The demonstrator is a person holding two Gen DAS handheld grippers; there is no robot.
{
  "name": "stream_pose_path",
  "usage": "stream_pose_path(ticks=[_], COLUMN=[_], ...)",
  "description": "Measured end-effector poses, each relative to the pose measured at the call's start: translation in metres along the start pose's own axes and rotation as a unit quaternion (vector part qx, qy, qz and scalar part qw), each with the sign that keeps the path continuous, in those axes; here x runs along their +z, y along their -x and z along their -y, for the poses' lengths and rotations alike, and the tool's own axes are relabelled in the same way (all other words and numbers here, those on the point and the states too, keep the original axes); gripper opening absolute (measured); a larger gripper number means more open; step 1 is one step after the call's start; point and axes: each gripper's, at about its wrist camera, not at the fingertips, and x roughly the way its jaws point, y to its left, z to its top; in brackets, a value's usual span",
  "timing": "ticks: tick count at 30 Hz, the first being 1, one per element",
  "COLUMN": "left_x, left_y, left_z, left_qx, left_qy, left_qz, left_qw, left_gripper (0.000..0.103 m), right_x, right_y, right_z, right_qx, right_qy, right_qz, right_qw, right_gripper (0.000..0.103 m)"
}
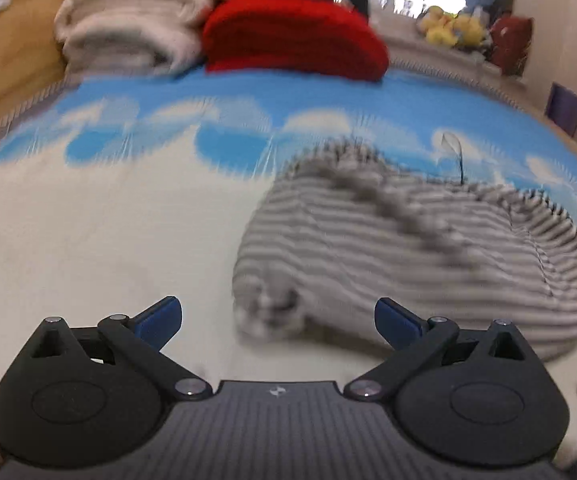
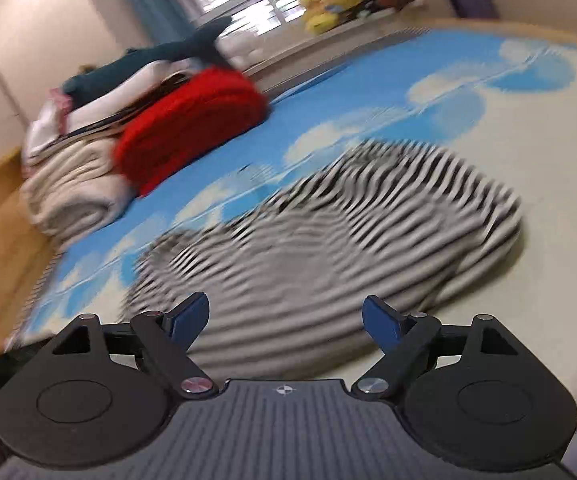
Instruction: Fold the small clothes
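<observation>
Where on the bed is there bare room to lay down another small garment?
Free: the cream stretch of the bedspread left of the striped garment, and the patch to its right in the right wrist view. Crowded: the far end, with the red blanket and cream bedding.

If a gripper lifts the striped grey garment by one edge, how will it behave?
The striped grey knit garment will probably droop, since it lies in soft rumpled folds. It looks light and thin. On the smooth blue-and-cream mat it may slide when pushed.
</observation>
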Motion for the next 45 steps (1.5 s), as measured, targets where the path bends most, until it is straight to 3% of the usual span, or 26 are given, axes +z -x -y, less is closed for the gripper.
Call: stream_pose_path(ticks=[2,5,9,14,20,37,41,45], left_x=[-0.011,-0.023,-0.028,-0.026,-0.027,-0.017,-0.009,-0.002], left_y=[0.013,0.016,0.011,0.012,0.009,-0.010,-0.019,-0.029], left_z=[-0.003,0.000,-0.007,-0.020,-0.013,-0.009,-0.019,-0.031], left_qx=[-0.022,0.008,0.013,0.017,0.020,0.023,0.020,0.012], left_qy=[0.019,-0.007,-0.011,0.010,-0.011,-0.004,0.013,0.042], left_qz=[0.014,0.027,0.015,0.013,0.014,0.004,-0.011,-0.029], left_qw=[0.9995,0.9996,0.9997,0.9997,0.9996,0.9997,0.9996,0.9986], left_gripper=[0.103,0.103,0.103,0.103,0.103,0.103,0.103,0.103], right_x=[-0.015,-0.028,-0.028,-0.029,-0.029,-0.023,-0.012,0.002], right_y=[0.003,0.003,0.004,0.012,0.007,-0.010,-0.012,-0.014], right_z=[-0.008,-0.016,-0.016,-0.009,-0.007,0.006,0.026,0.067], right_qx=[-0.016,-0.025,-0.035,-0.042,-0.044,-0.057,-0.079,-0.099], right_qy=[0.032,0.079,0.108,0.096,0.095,0.076,0.037,-0.084], right_qz=[0.002,0.001,0.025,0.034,0.022,-0.004,-0.002,-0.005], right_qw=[0.999,0.997,0.993,0.994,0.994,0.995,0.996,0.992], right_gripper=[0.085,0.085,0.085,0.085,0.085,0.085,0.085,0.085])
